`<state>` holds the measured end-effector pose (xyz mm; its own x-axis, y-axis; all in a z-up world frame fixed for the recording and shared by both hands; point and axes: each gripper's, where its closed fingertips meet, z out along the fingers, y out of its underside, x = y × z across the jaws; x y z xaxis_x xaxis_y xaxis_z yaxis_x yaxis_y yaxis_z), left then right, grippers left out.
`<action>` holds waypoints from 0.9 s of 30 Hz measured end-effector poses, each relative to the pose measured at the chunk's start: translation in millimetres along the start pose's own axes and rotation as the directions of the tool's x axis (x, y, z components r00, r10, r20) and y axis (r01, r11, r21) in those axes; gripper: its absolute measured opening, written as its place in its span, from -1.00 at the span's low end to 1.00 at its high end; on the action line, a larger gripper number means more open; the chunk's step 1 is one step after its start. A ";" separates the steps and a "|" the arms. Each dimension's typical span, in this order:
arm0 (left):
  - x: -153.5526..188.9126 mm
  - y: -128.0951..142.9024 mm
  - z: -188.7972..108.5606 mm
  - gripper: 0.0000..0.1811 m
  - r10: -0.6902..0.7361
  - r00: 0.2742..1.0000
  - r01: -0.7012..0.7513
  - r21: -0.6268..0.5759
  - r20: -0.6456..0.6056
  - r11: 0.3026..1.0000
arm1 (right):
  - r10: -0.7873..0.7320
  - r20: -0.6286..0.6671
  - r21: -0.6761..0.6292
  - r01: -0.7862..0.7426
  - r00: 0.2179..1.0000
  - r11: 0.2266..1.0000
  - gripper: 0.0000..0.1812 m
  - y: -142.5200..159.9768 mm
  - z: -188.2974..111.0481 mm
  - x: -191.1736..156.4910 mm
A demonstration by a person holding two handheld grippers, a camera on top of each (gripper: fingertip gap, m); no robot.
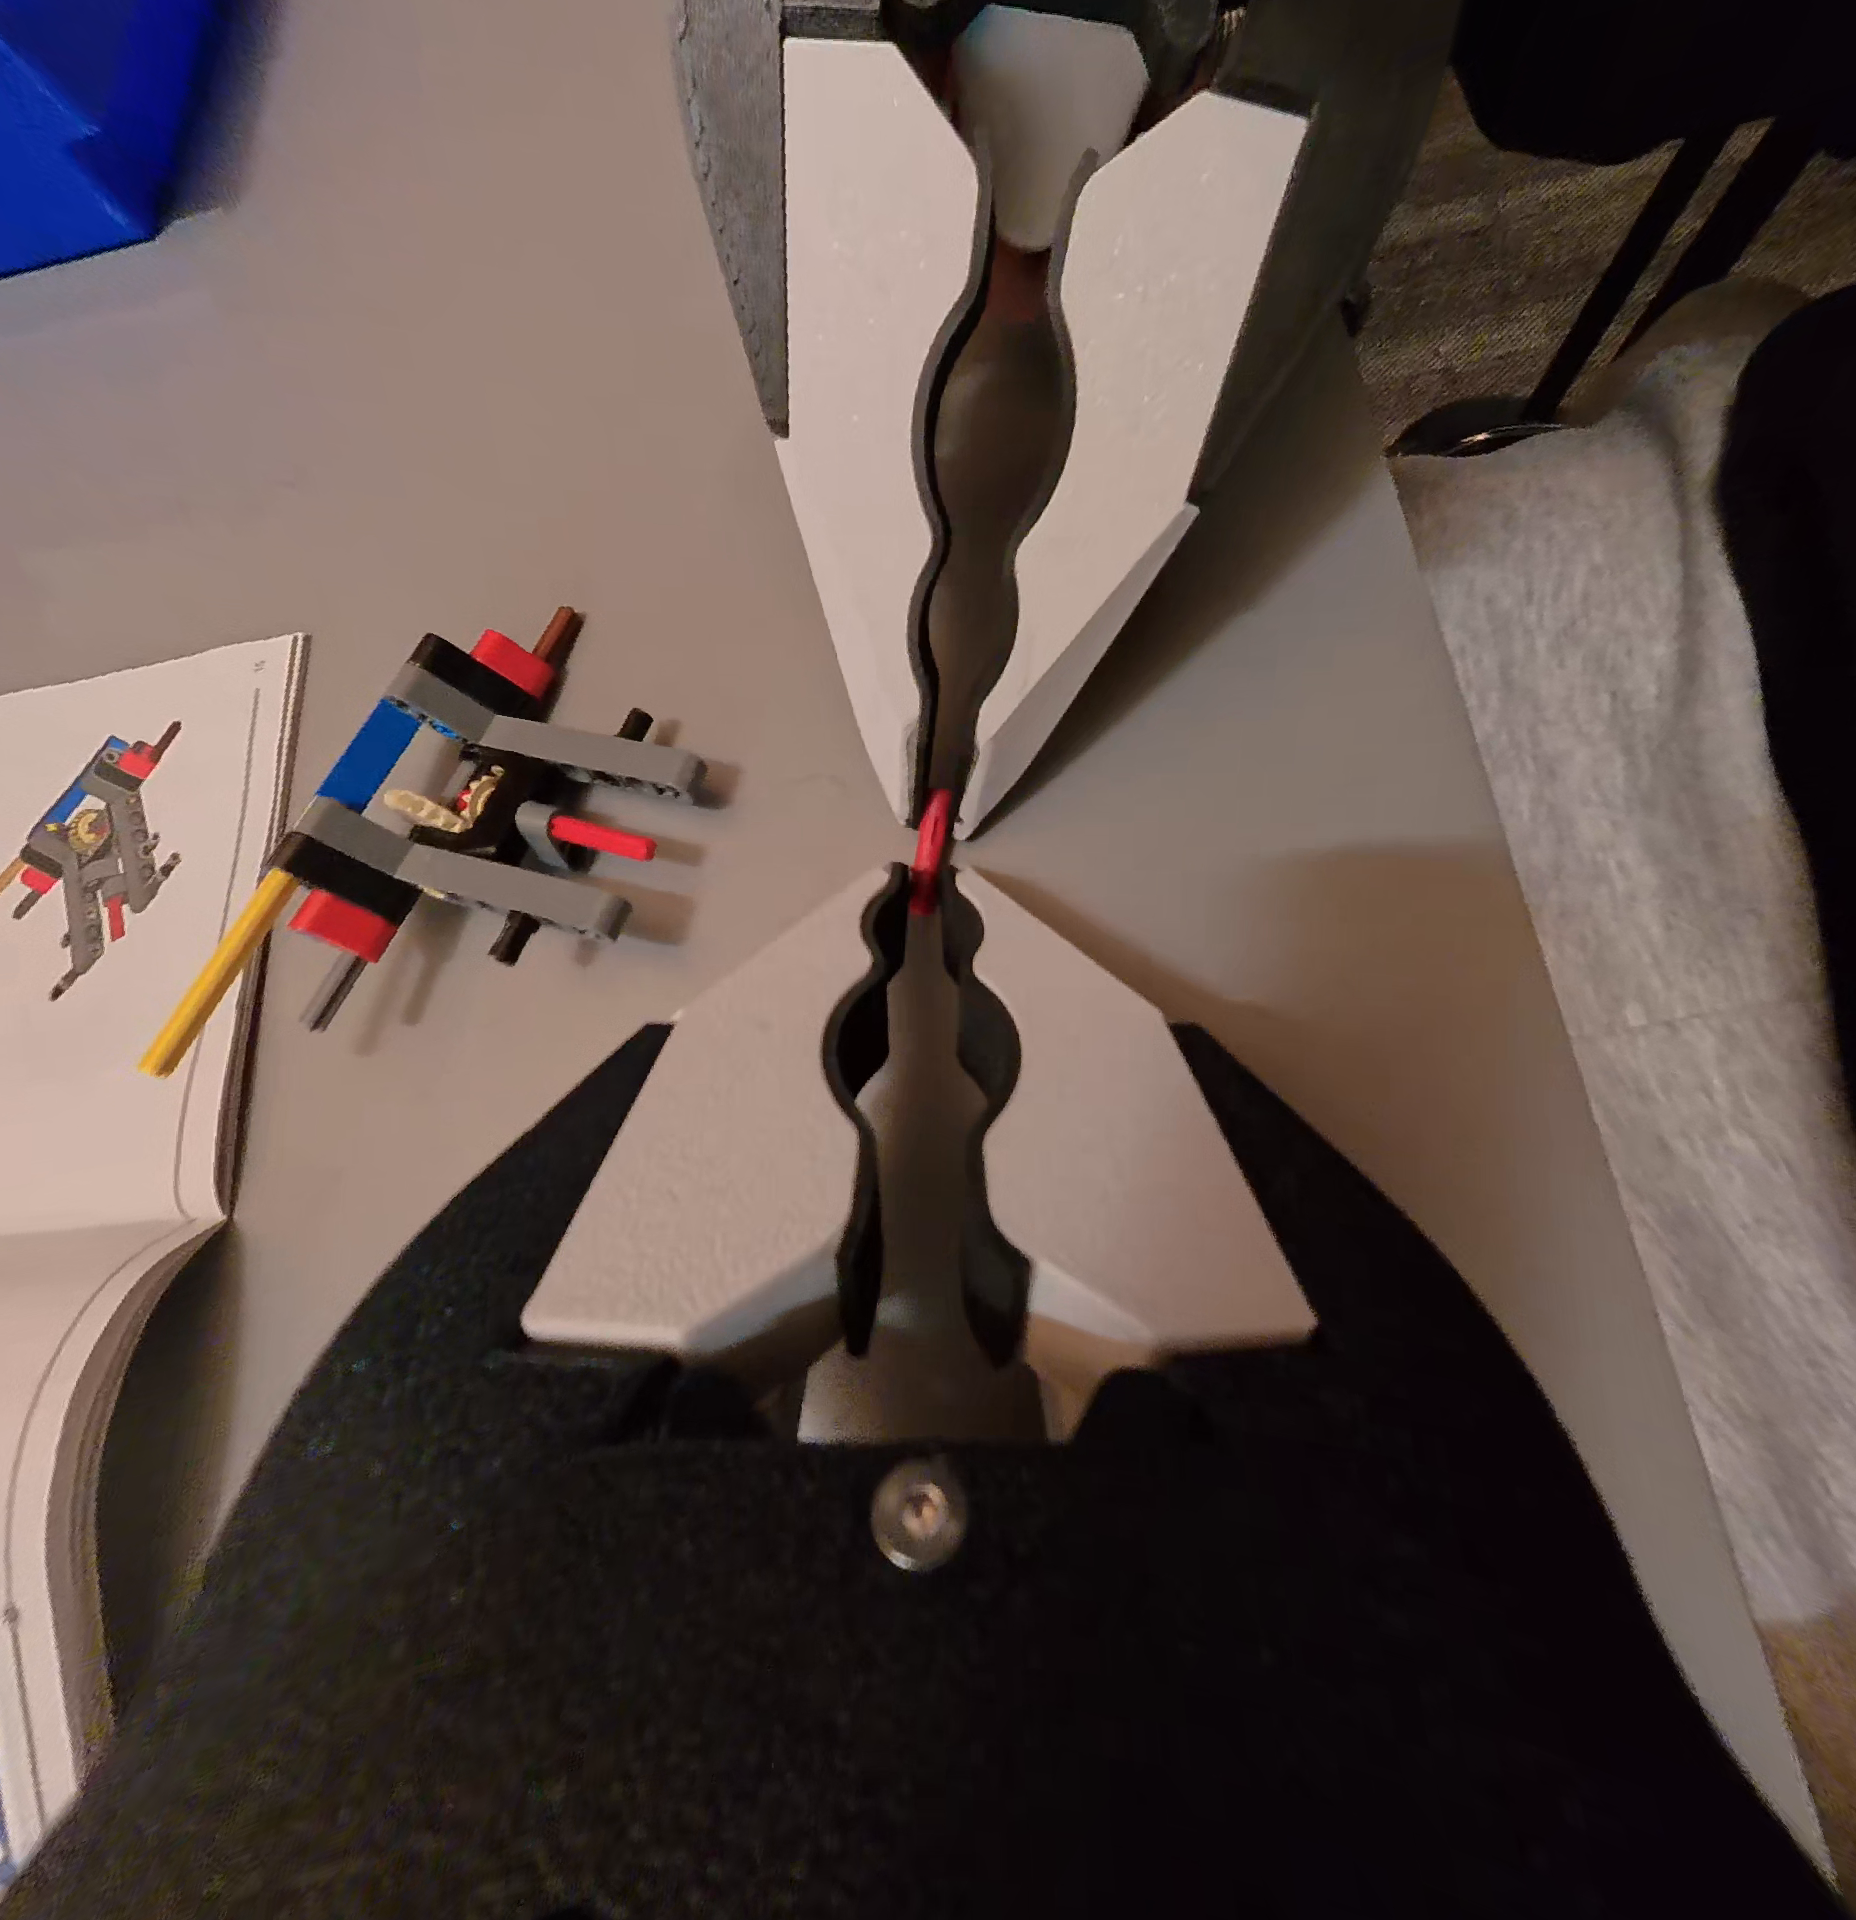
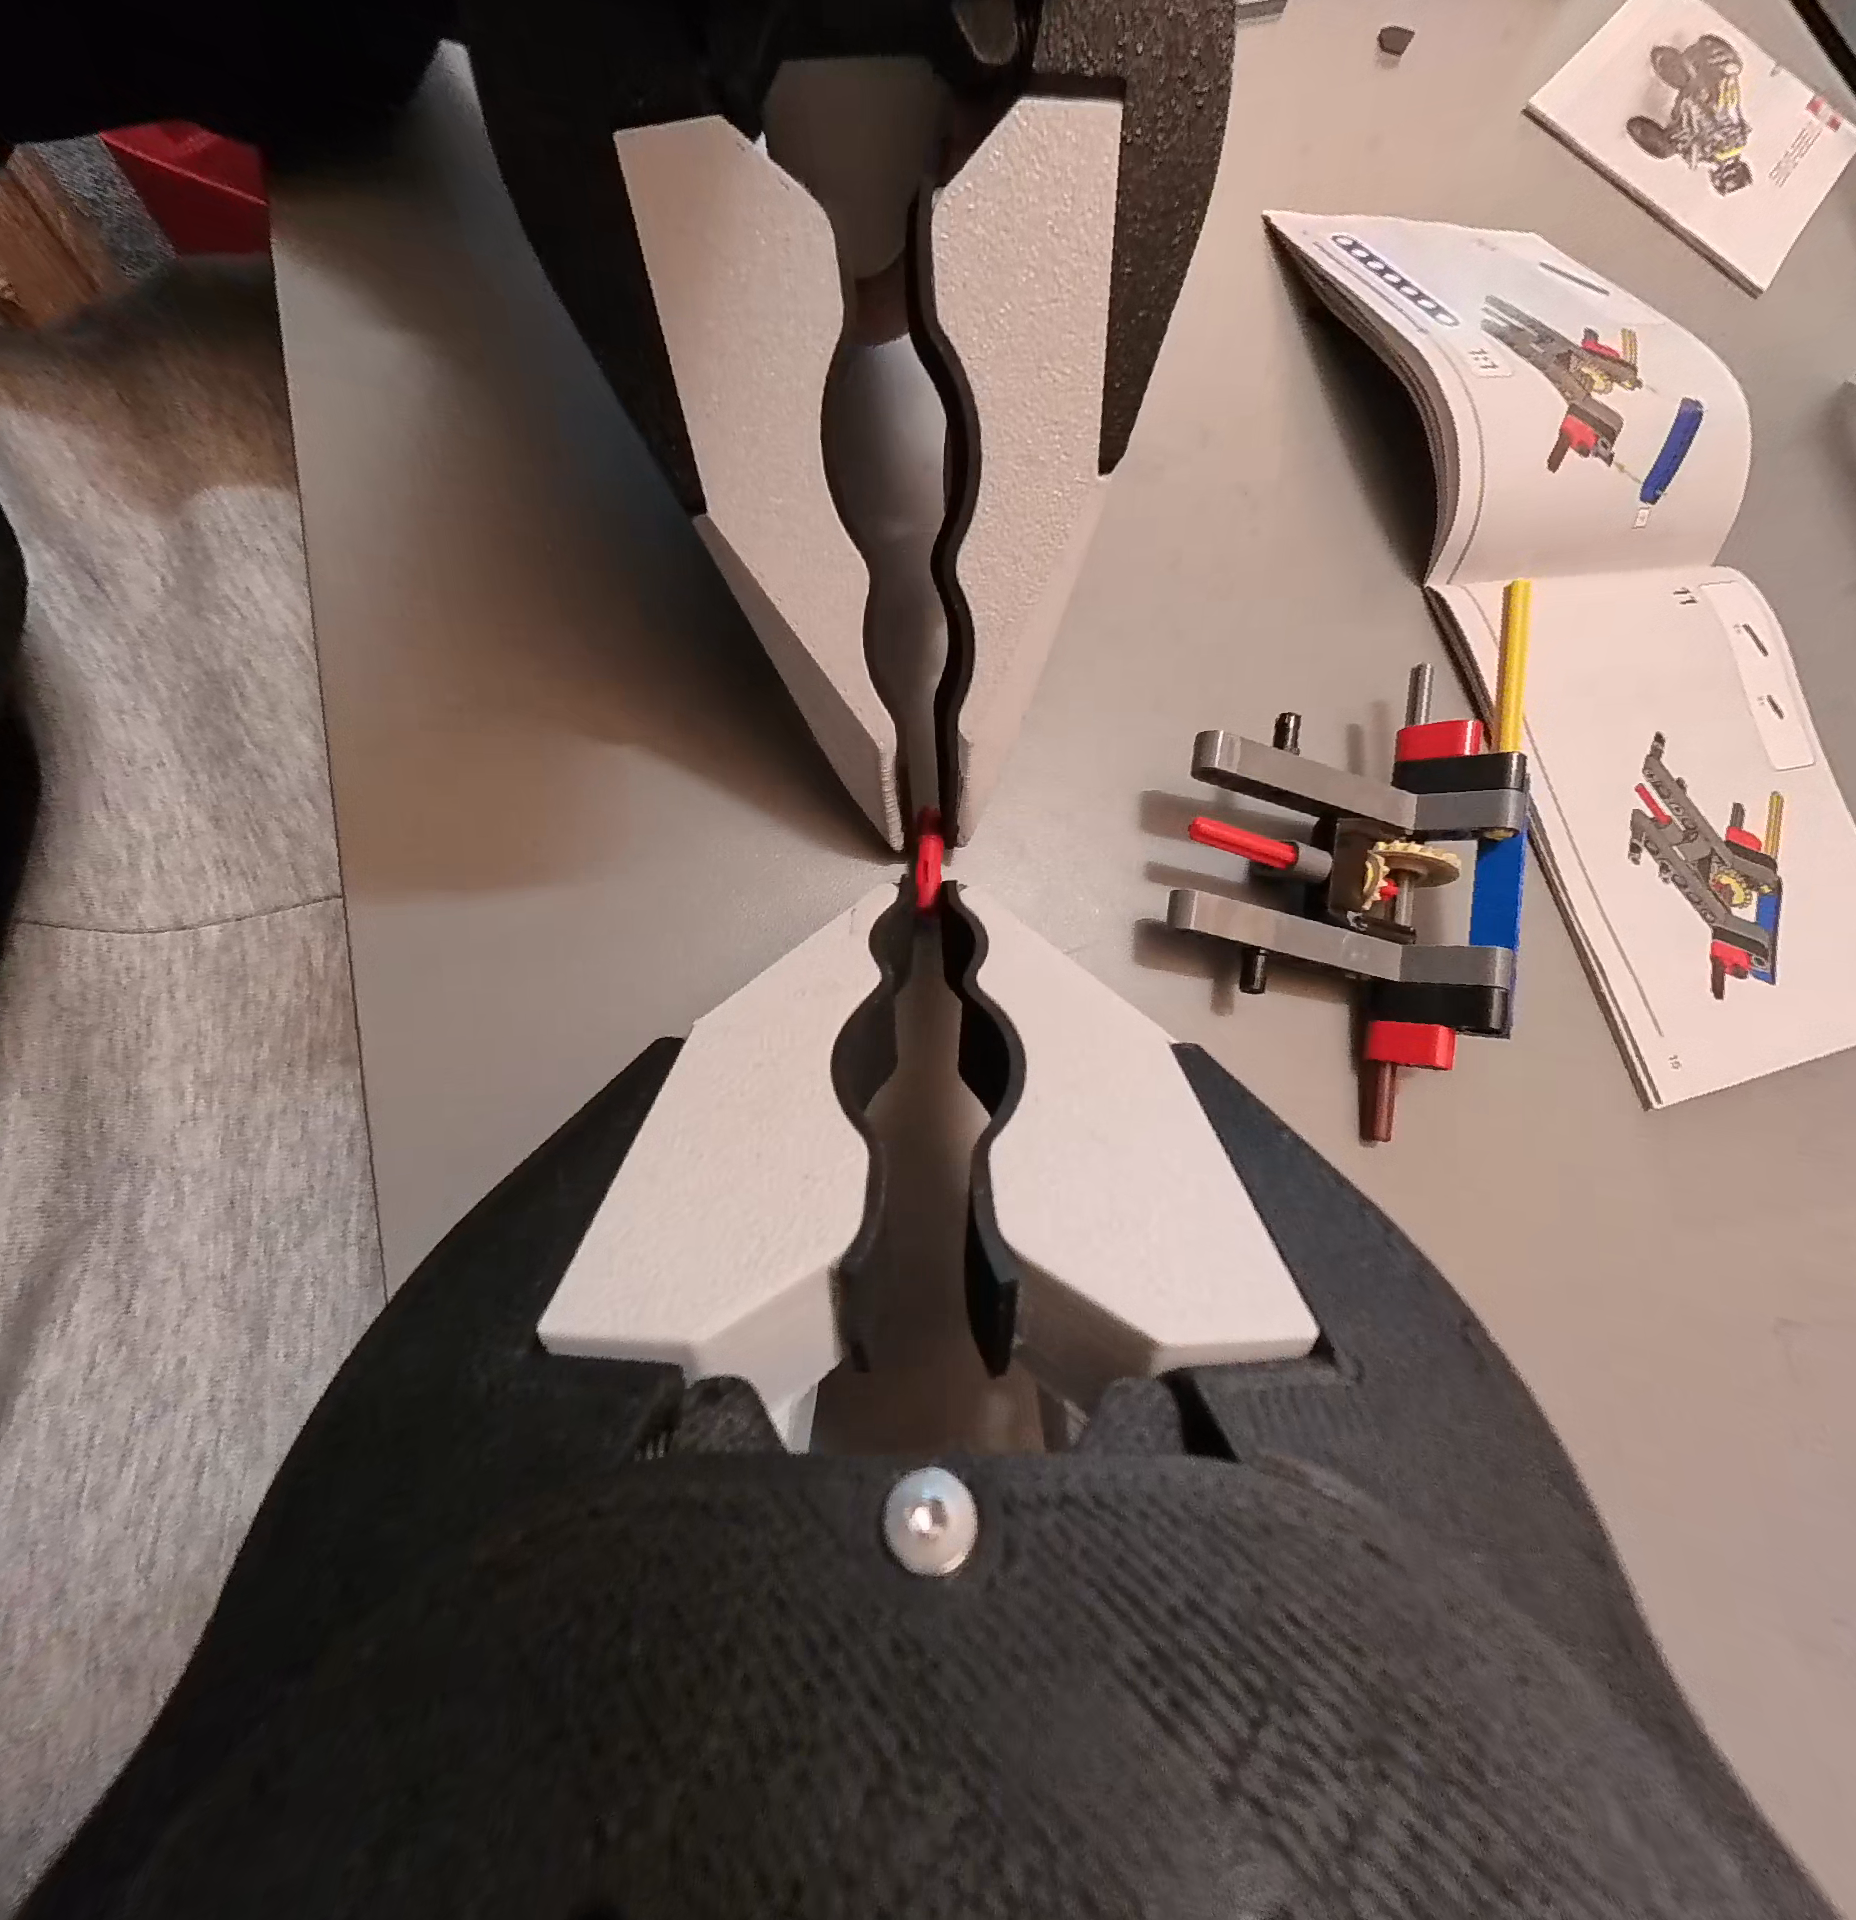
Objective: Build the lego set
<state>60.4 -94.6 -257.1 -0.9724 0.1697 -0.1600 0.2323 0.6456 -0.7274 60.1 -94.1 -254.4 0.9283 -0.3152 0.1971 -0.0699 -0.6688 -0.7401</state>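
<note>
Red plastic shows at the exact meeting point of the two tools: a small red Lego piece is pinched from both ends above the grey table. The left gripper has its fingers pressed nearly together on the near end of the piece, and the right gripper, meeting it tip to tip from the opposite side, nips the other end in the same way. Taking that red piece as the landmark, the partly built Lego assembly lies on the table well to one side of it, untouched: two grey beams, a blue beam, red and black blocks, a tan gear, and a yellow axle sticking out. Beyond the assembly from the red piece lies the open instruction booklet, the yellow axle's end resting over its page. Farther still past it sits a smaller closed leaflet. On the opposite side of the red piece, off the table's edge, a person's grey garment is visible. A blue box sits at the far corner.
</note>
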 end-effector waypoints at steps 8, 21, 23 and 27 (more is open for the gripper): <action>0.0 1.5 -1.7 -0.96 -0.017 1.000 0.017 0.004 -0.013 1.000 | 0.003 0.003 0.000 -0.003 1.000 1.000 -0.97 -0.1 0.0 0.0; -9.3 11.8 -10.8 -0.99 -0.052 0.999 0.052 -0.025 0.010 0.998 | -0.005 -0.041 0.005 0.005 0.999 1.000 -0.88 -0.6 -1.1 4.9; -25.1 27.8 -24.8 -0.98 -0.089 0.992 0.095 -0.070 0.087 0.993 | -0.016 -0.033 0.006 0.016 0.999 1.000 -0.92 -0.7 -1.1 2.9; -53.7 63.7 -73.5 -0.98 -0.228 0.940 0.255 -0.079 0.255 0.964 | -0.020 -0.022 0.005 0.020 1.000 1.000 -0.96 -0.7 -0.8 1.2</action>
<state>128.9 -7.9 -245.7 -0.9718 -0.1780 -0.1547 -0.0229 0.7241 -0.6893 61.0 -94.5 -253.2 0.9212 -0.3166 0.2261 -0.0492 -0.6713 -0.7395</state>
